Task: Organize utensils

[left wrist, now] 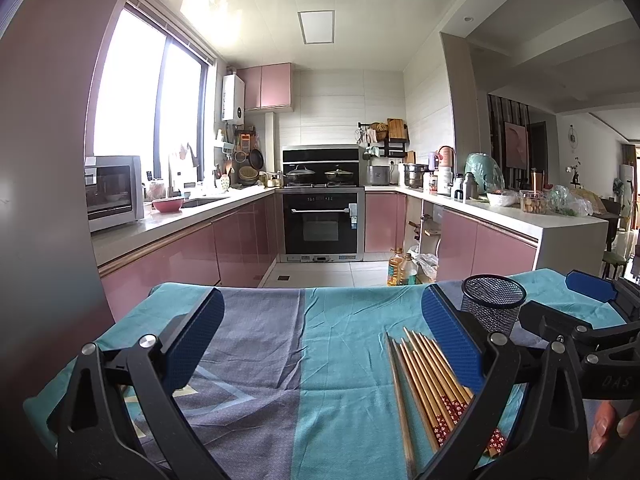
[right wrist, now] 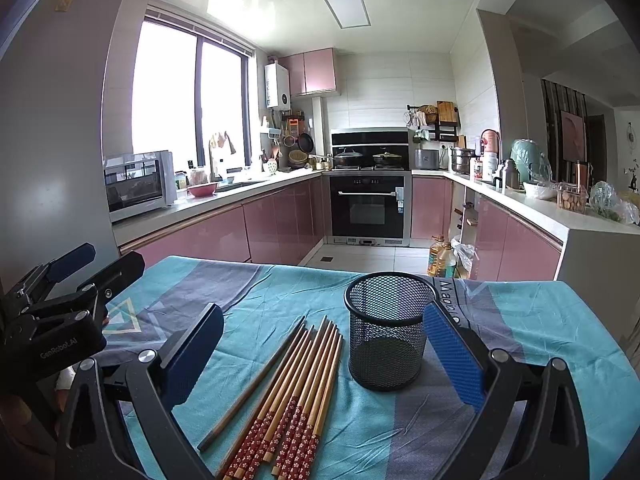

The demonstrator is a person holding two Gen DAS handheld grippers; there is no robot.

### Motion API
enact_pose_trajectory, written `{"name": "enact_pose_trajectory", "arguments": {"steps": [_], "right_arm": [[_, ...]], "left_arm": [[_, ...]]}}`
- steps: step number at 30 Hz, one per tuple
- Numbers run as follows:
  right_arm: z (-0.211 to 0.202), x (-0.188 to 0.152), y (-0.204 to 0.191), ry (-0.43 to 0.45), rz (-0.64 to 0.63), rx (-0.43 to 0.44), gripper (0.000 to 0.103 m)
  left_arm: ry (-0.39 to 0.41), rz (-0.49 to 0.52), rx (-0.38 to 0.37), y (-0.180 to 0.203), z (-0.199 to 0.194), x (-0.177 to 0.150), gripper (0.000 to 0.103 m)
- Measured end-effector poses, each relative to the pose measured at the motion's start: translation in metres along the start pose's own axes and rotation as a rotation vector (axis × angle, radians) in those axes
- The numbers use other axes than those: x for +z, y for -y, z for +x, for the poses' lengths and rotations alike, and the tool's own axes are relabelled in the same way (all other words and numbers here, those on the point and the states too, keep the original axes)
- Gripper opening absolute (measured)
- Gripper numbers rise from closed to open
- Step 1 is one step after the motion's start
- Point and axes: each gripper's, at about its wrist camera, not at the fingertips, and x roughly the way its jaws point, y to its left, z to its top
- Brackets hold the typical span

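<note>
Several wooden chopsticks [right wrist: 292, 392] with red flowered ends lie side by side on the teal and grey cloth [right wrist: 248, 292]. A black mesh cup [right wrist: 388, 332] stands upright and empty just right of them. My right gripper [right wrist: 324, 356] is open above the cloth, with the chopsticks and cup between its blue pads. My left gripper [left wrist: 320, 340] is open and empty over bare cloth, left of the chopsticks [left wrist: 432, 380]; the cup [left wrist: 494, 304] shows behind its right finger. Each gripper appears at the edge of the other's view.
The cloth-covered table [left wrist: 256, 360] ends at a far edge, with tiled kitchen floor beyond. Oil bottles [right wrist: 440, 258] stand on the floor past the table. Pink cabinets, an oven [right wrist: 368, 208] and cluttered counters lie further back.
</note>
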Motion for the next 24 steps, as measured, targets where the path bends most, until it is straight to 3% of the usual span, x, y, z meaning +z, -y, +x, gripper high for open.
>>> {"name": "enact_pose_trajectory", "arguments": {"steps": [24], "right_arm": [[-0.0027,0.0007,0.0019,0.019,0.008,-0.009,0.097]], "left_arm": [[0.003,0.000,0.000,0.0018,0.0004,-0.0008,0.097]]}}
